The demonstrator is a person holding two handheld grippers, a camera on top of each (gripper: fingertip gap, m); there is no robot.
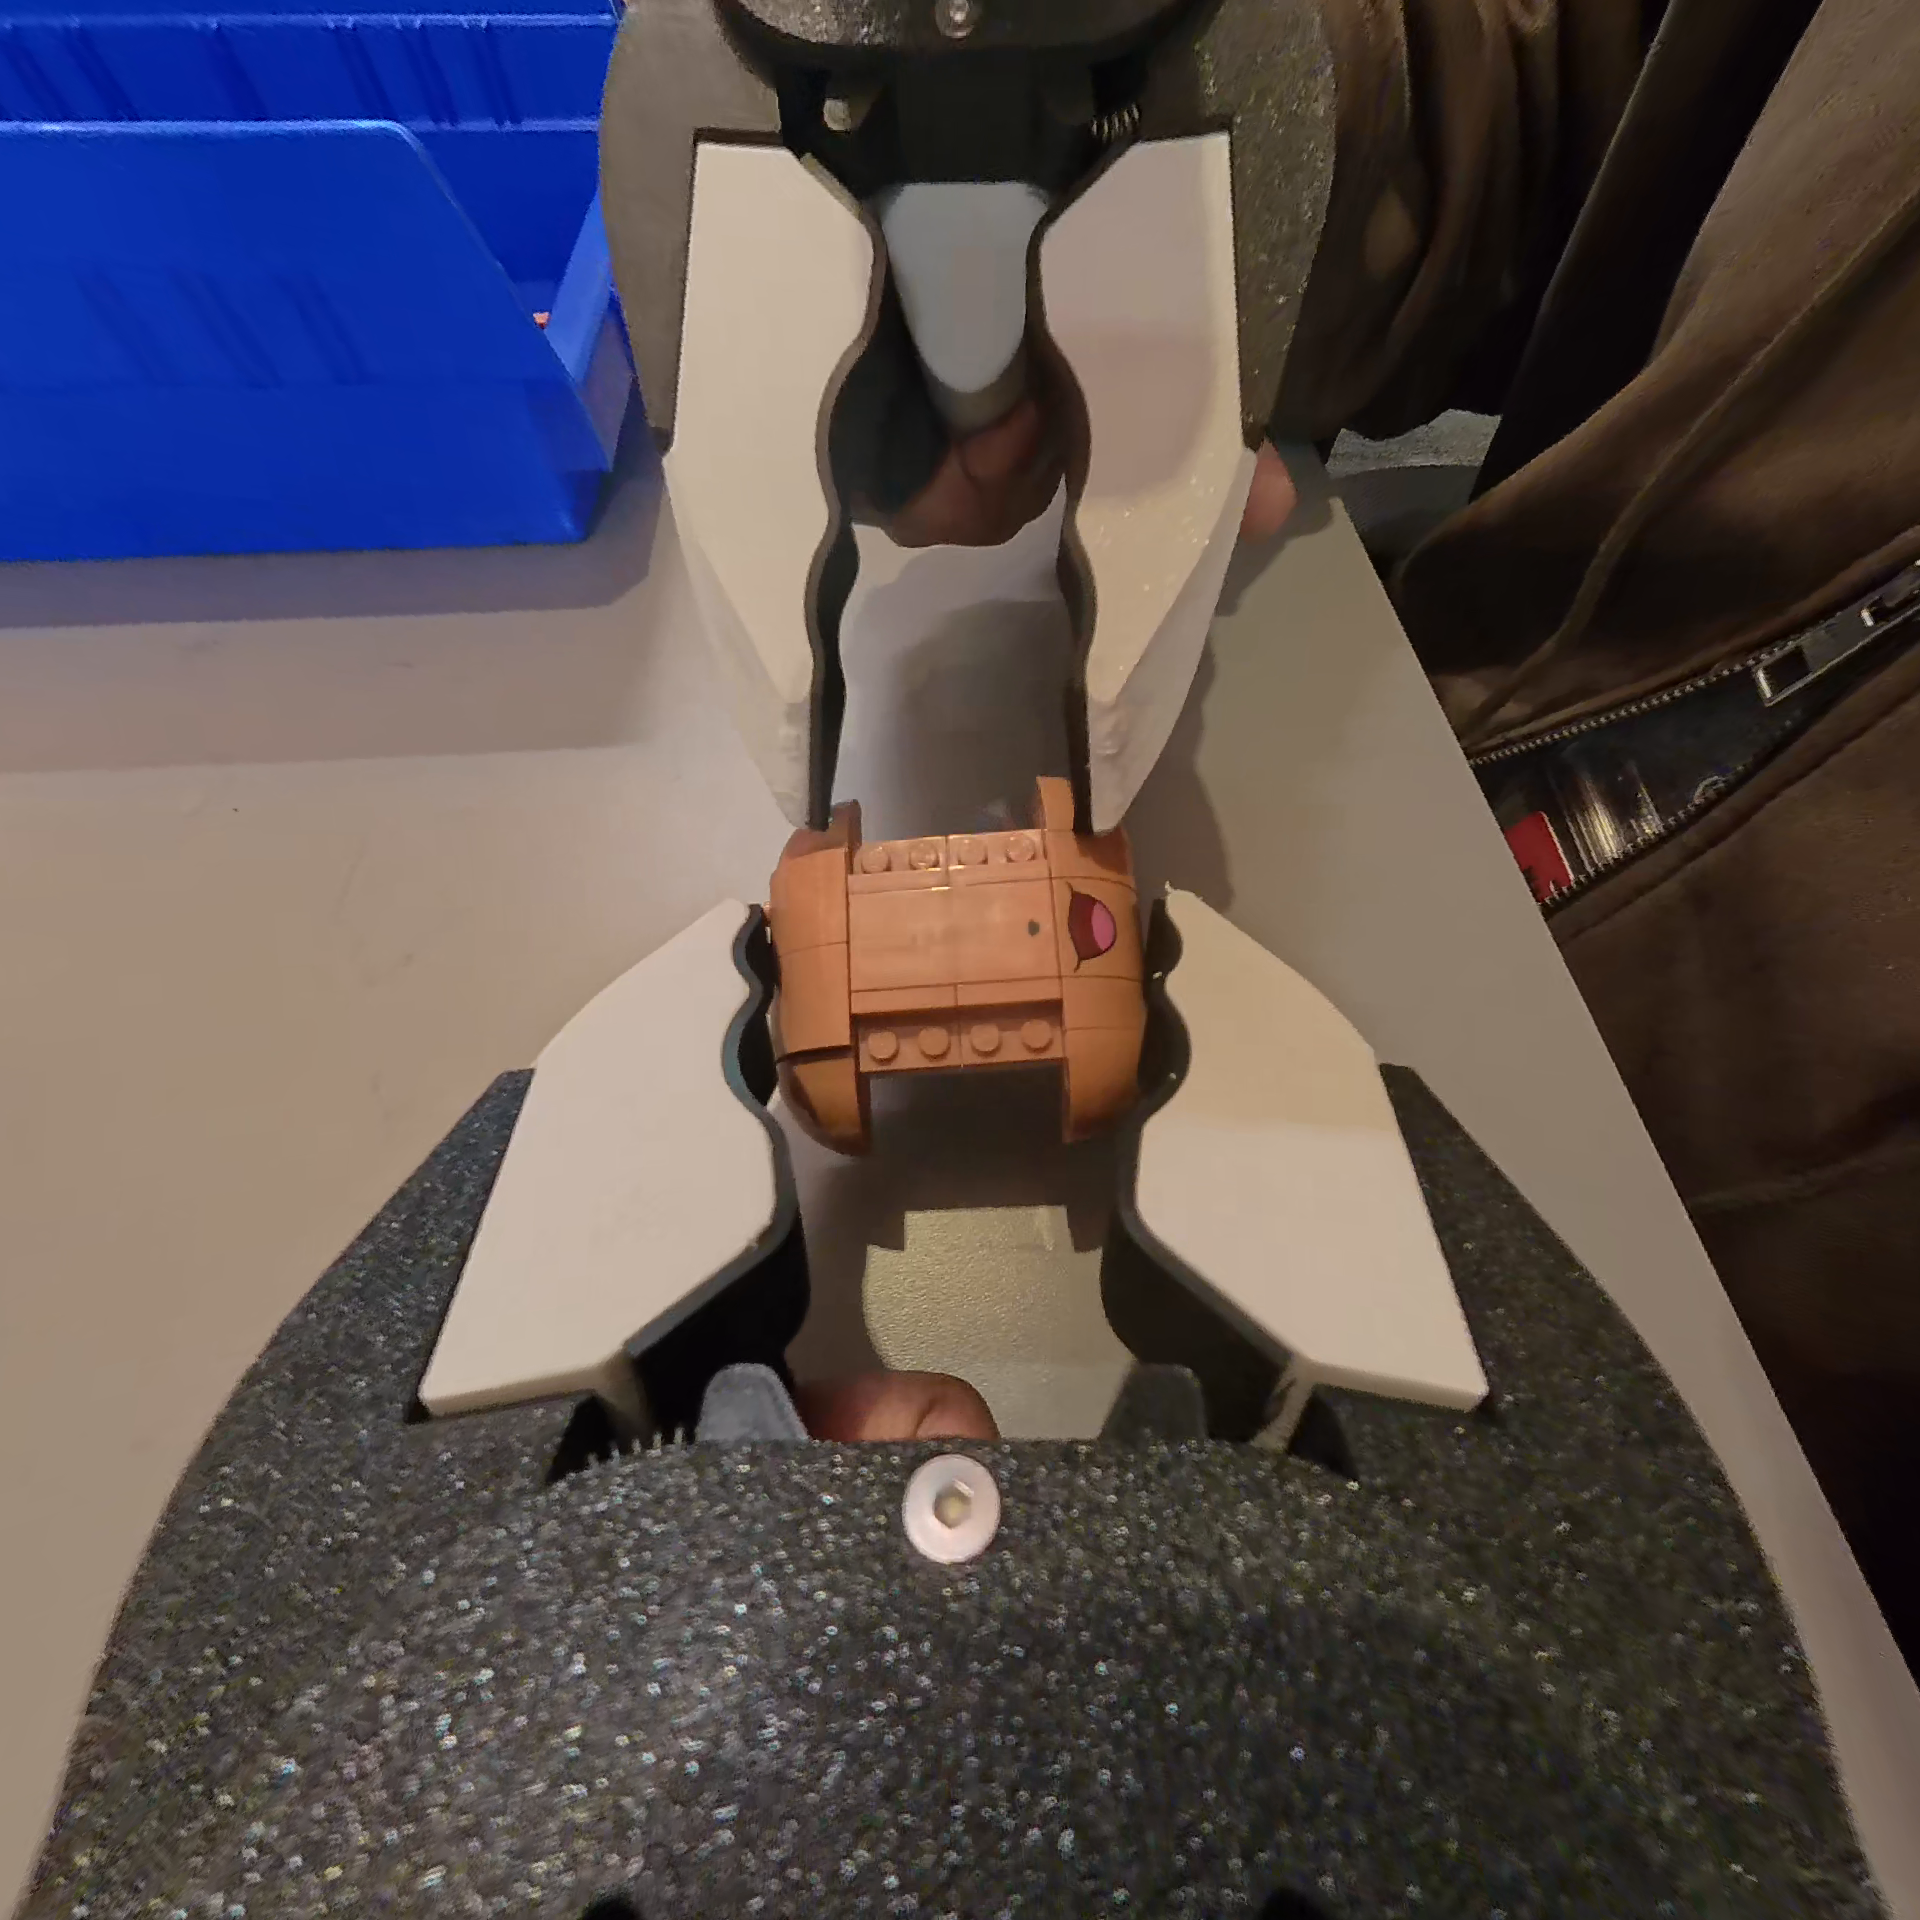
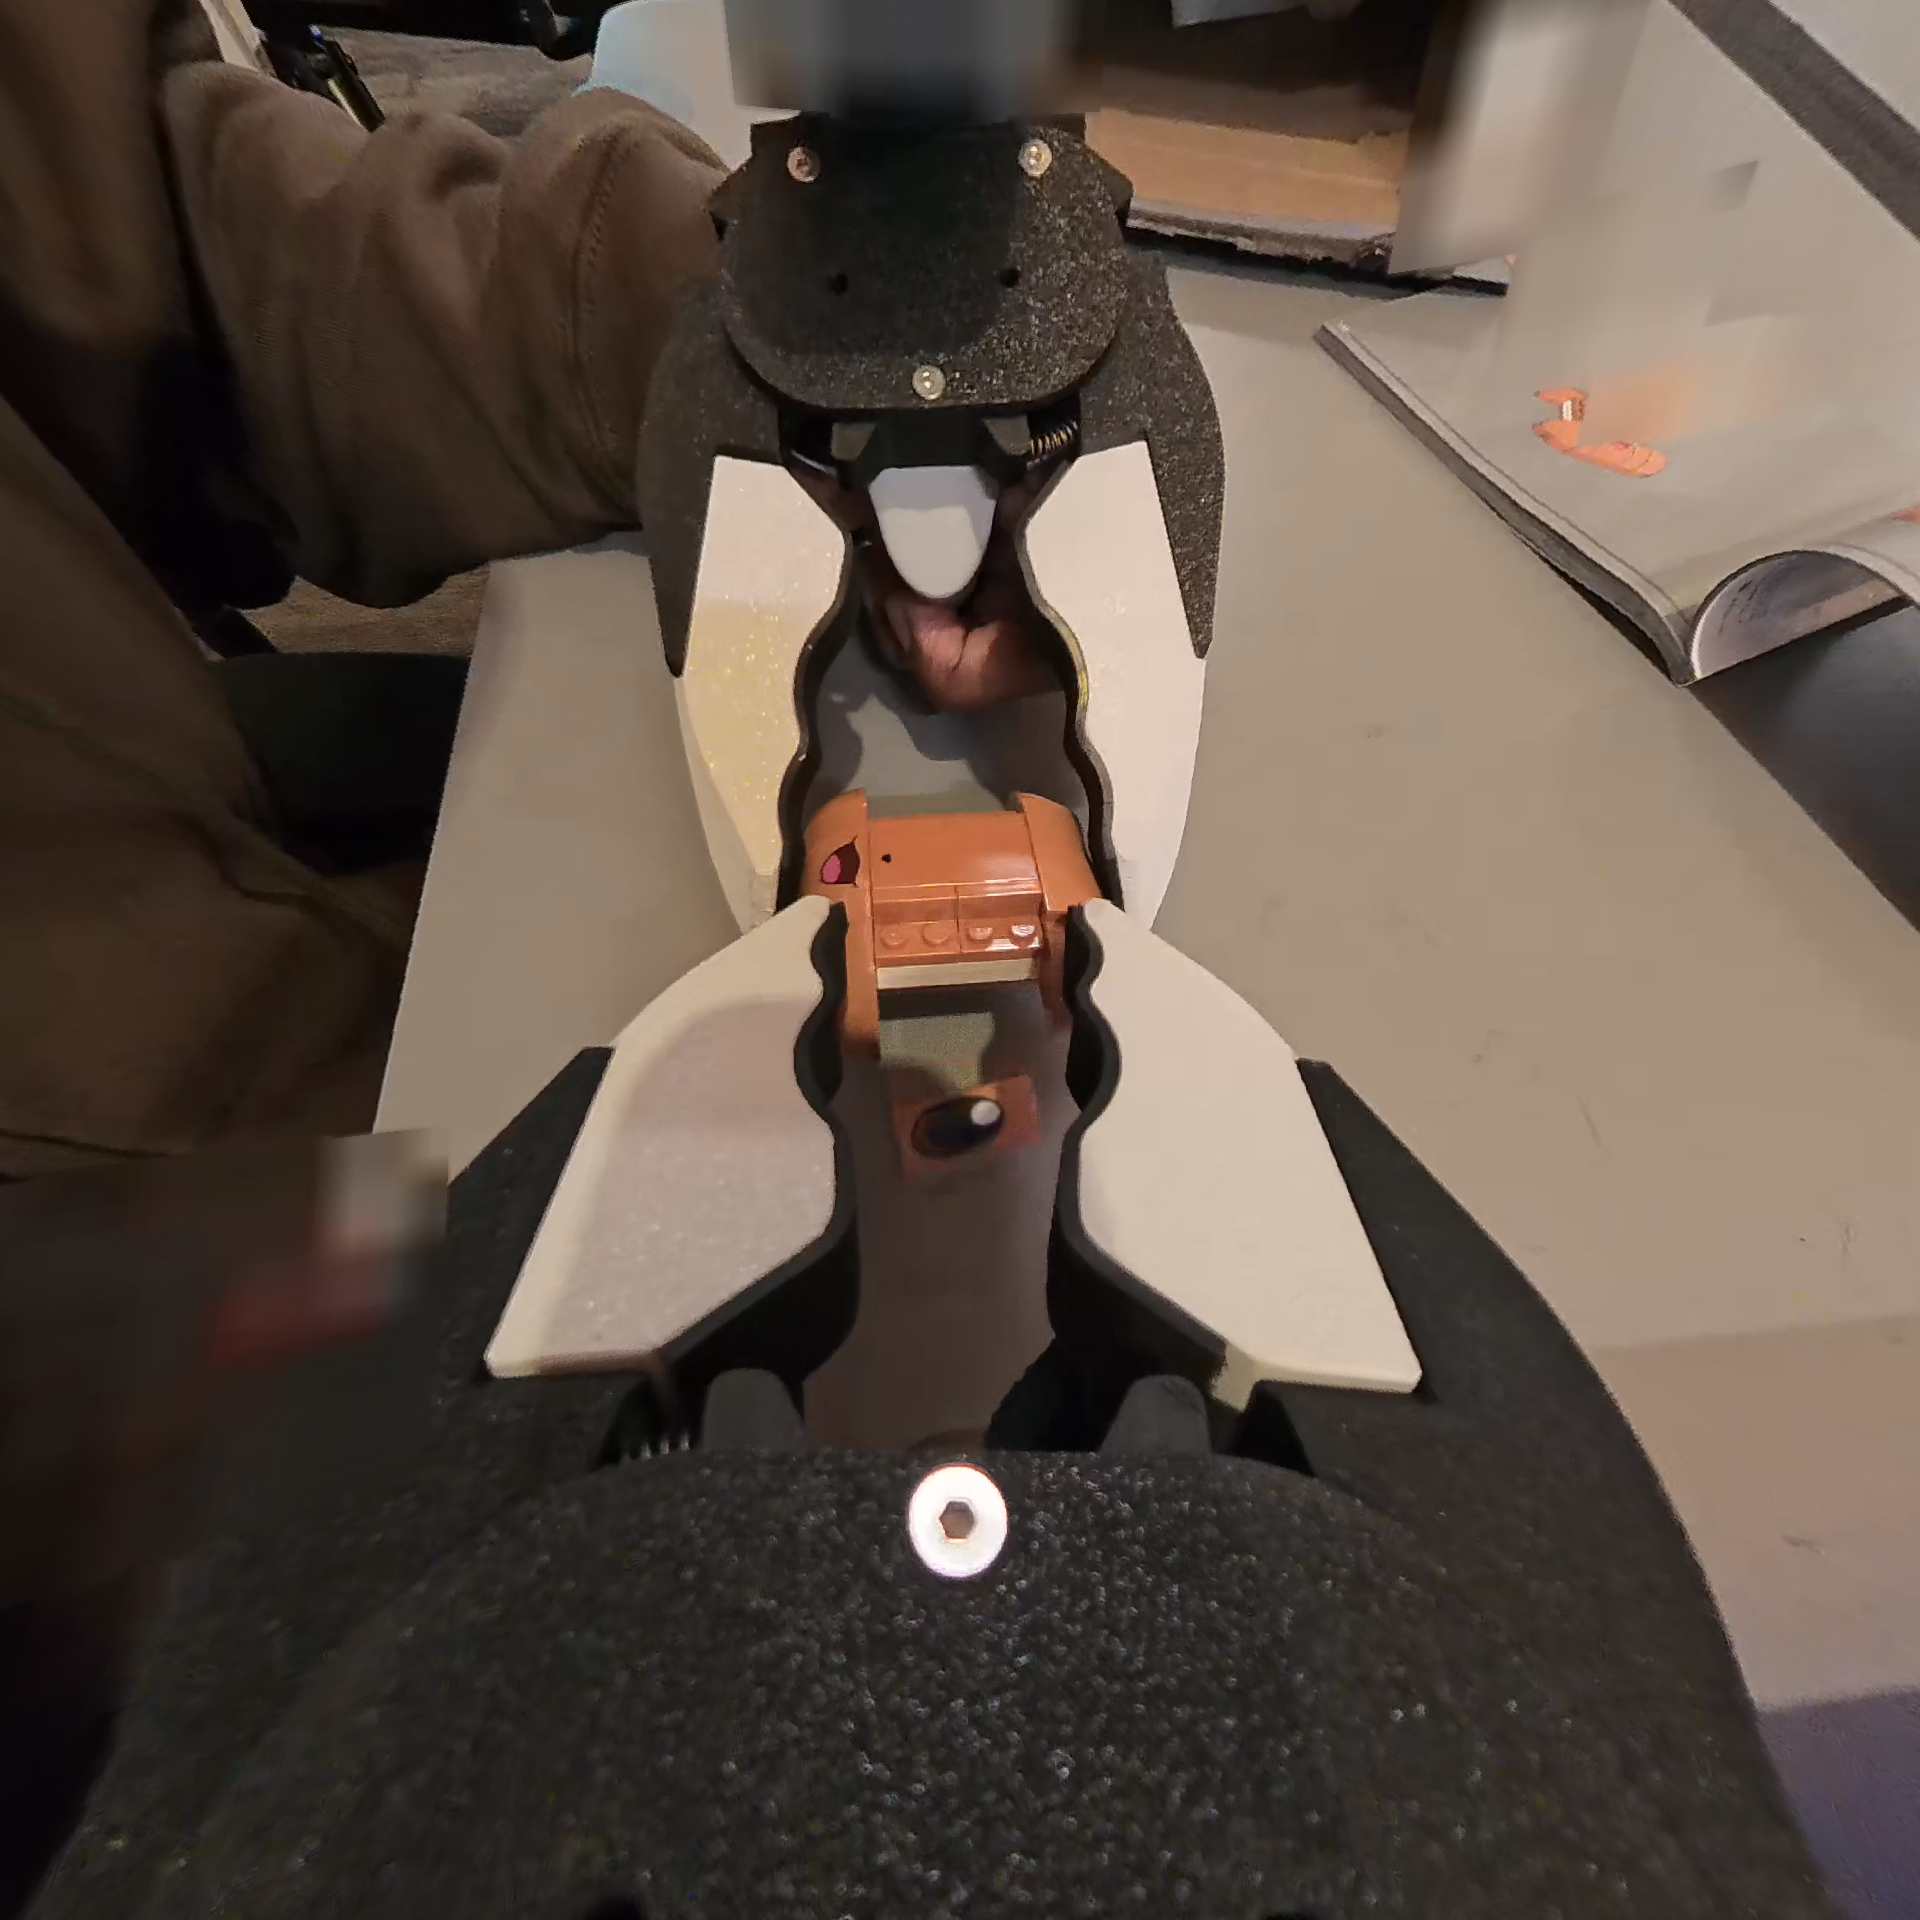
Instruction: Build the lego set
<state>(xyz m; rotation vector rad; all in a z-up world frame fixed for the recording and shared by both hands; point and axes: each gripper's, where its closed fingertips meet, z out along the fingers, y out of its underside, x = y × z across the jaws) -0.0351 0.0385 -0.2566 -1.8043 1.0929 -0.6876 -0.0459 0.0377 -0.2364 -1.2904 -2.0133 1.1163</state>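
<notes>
Tan rounded brick-built Lego head [image 1: 951, 971], rigid but separable, being pinched by both grippers [image 1: 951, 997] [image 2: 956, 935] narrowly closed on opposite flanks.

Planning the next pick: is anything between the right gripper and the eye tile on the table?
Nothing lies over the eye tile; it sits bare on the table below the right gripper. But that gripper is shut on the brown lego head, as is the left gripper, so its jaws are occupied.
</notes>
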